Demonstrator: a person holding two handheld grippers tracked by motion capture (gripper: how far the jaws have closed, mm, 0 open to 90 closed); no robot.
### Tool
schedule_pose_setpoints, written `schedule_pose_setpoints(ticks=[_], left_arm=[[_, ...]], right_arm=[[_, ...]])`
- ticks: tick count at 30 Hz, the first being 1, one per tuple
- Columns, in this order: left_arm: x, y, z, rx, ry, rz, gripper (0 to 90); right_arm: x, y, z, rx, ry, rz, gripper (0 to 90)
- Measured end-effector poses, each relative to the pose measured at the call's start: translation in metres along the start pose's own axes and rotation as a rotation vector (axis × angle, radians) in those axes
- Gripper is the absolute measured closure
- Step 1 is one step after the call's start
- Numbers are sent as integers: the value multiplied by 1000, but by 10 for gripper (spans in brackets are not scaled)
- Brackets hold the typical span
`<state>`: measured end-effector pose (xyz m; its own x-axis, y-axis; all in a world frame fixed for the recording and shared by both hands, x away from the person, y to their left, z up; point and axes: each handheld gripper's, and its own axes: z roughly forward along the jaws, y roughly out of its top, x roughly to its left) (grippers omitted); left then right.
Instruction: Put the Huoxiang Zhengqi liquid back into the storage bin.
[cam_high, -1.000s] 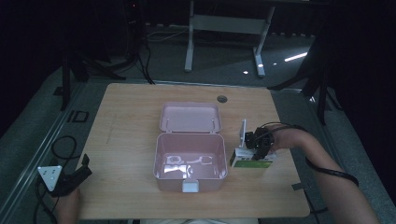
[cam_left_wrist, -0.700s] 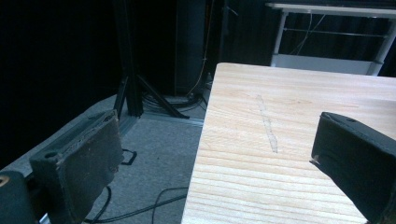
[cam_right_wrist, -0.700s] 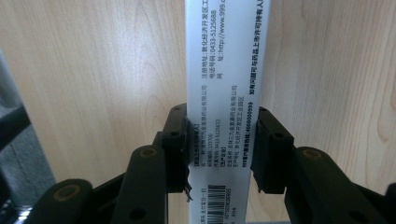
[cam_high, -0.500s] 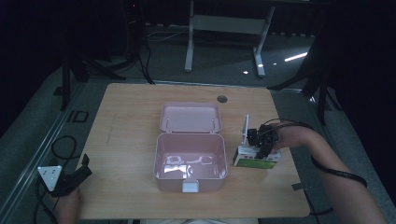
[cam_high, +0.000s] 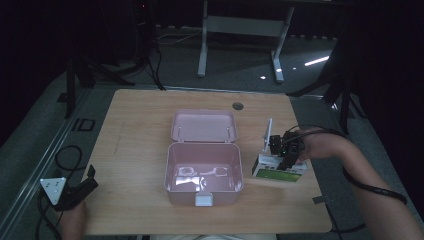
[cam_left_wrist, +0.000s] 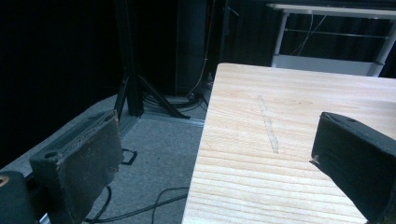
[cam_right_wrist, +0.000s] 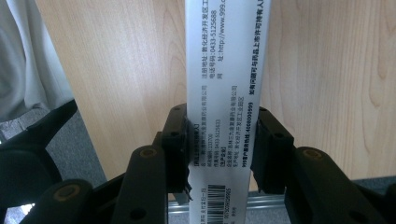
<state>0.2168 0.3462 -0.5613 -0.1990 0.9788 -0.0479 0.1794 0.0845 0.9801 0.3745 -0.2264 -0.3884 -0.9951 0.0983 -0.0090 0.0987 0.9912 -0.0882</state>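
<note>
- We saw the right gripper (cam_high: 284, 156) holding a white and green box (cam_high: 278, 170), its jaws clamped on the box's narrow sides.
- In the right gripper view the box (cam_right_wrist: 224, 93) ran lengthwise between the jaws, printed face up, above the wooden surface (cam_right_wrist: 116, 70).
- The box sat just right of an open pink case (cam_high: 202, 175).
- The left gripper (cam_high: 75, 192) hung at the surface's near left corner, jaws wide and empty.

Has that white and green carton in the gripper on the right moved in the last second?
Yes. The white and green cardboard carton has shifted slightly toward the table's near edge and looks lifted, judged against the open pink plastic box, which stayed put.
</note>
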Motion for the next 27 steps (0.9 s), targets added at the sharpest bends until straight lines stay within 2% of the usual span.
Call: schedule_pose_setpoints(ticks=[10, 15, 20, 27], left_arm=[[0, 0, 0, 0, 0, -1, 21], [0, 0, 0, -2, 0, -8, 22], [1, 0, 0, -1, -1, -7, 21], [1, 0, -1, -3, -2, -9, 21]], right_arm=[[5, -1, -22, 13, -14, 0, 620], [9, 0, -42, 0, -21, 5, 620], [11, 1, -62, 20, -48, 7, 620], [13, 2, -83, 1, -39, 11, 620]])
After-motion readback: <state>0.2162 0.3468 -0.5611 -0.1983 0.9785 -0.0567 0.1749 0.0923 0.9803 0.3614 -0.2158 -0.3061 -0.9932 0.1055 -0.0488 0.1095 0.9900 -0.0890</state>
